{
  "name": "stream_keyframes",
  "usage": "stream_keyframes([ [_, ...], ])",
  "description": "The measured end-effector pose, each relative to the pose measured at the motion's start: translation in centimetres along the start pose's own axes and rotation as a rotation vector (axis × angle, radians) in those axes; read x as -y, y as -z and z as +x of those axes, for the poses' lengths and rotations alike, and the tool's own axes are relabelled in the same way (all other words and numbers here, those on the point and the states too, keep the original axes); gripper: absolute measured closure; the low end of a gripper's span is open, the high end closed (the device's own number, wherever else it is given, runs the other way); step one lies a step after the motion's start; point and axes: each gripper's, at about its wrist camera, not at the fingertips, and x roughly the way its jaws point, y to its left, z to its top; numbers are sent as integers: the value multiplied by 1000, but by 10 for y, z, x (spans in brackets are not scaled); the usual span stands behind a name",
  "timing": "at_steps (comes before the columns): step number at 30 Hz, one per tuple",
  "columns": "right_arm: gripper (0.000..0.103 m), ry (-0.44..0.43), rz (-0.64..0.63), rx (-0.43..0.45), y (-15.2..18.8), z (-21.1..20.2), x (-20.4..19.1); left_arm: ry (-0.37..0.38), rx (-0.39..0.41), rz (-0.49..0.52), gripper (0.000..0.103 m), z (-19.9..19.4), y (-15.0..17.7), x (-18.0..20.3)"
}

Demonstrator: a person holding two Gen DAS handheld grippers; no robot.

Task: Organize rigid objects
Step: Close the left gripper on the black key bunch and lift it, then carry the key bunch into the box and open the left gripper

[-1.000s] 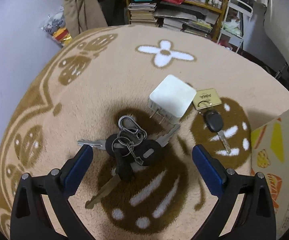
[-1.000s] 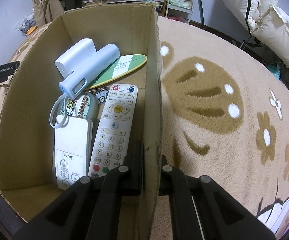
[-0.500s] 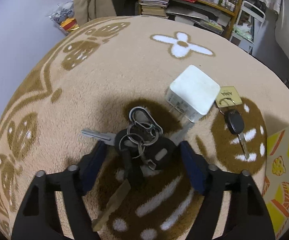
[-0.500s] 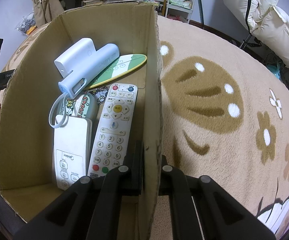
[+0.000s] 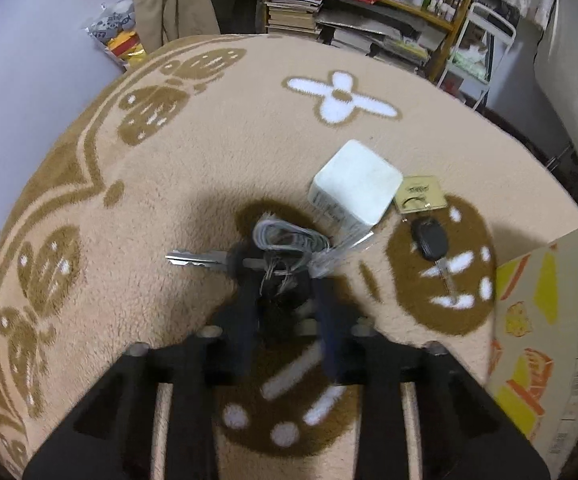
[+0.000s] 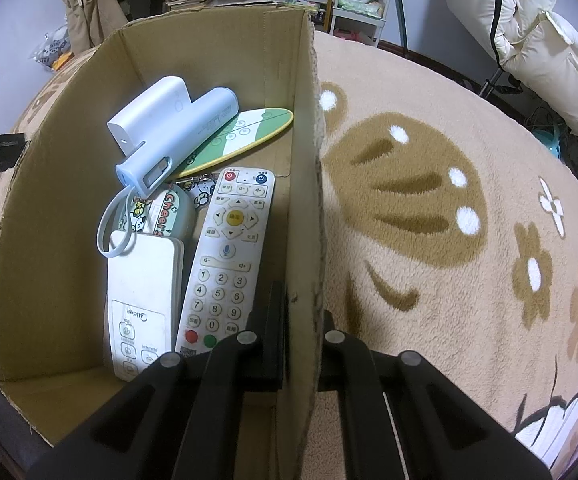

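In the left wrist view my left gripper (image 5: 287, 300) is shut on a bunch of keys (image 5: 277, 256) with black heads, rings and a carabiner, blurred as it lifts off the rug. A silver key blade sticks out to the left. Just beyond lie a white cube charger (image 5: 355, 184) and a single black-headed key (image 5: 431, 238) with a gold tag (image 5: 419, 194). In the right wrist view my right gripper (image 6: 303, 332) is shut on the right wall of a cardboard box (image 6: 303, 208), which holds two white remotes (image 6: 229, 252), a pale blue power bank (image 6: 169, 132) and a green oval board.
Everything sits on a beige rug with brown and white patterns (image 5: 209, 168). The box's printed outer side (image 5: 549, 340) shows at the right of the left wrist view. Shelves with books (image 5: 297, 8) and hanging clothes stand beyond the rug; a white padded coat (image 6: 529, 40) hangs at the right.
My left gripper closed from wide open onto the bunch of keys, and the keys have shifted and tilted up. The right gripper and the box have not moved.
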Motion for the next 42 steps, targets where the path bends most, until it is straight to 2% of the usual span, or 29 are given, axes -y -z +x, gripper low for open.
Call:
stream_keyframes([
  [2, 97, 1, 0, 0, 0, 0, 0, -7, 8, 14, 88, -5, 0, 3],
  [7, 97, 0, 0, 0, 0, 0, 0, -10, 3, 24, 88, -3, 3, 4],
  [15, 97, -2, 1, 0, 1, 0, 1, -71, 13, 33, 89, -12, 3, 3],
  [18, 97, -2, 1, 0, 0, 0, 0, -133, 51, 56, 89, -24, 5, 6],
  [22, 97, -2, 1, 1, 0, 0, 0, -110, 80, 49, 89, -45, 6, 9],
  [26, 97, -2, 2, 1, 0, -1, 0, -144, 134, 95, 95, -66, 7, 20],
  [35, 97, -2, 2, 1, 0, -1, 0, -98, 168, 142, 95, -92, 11, 41],
  [42, 97, -2, 2, 1, 0, 0, 1, -49, 248, 165, 95, -132, 14, 58],
])
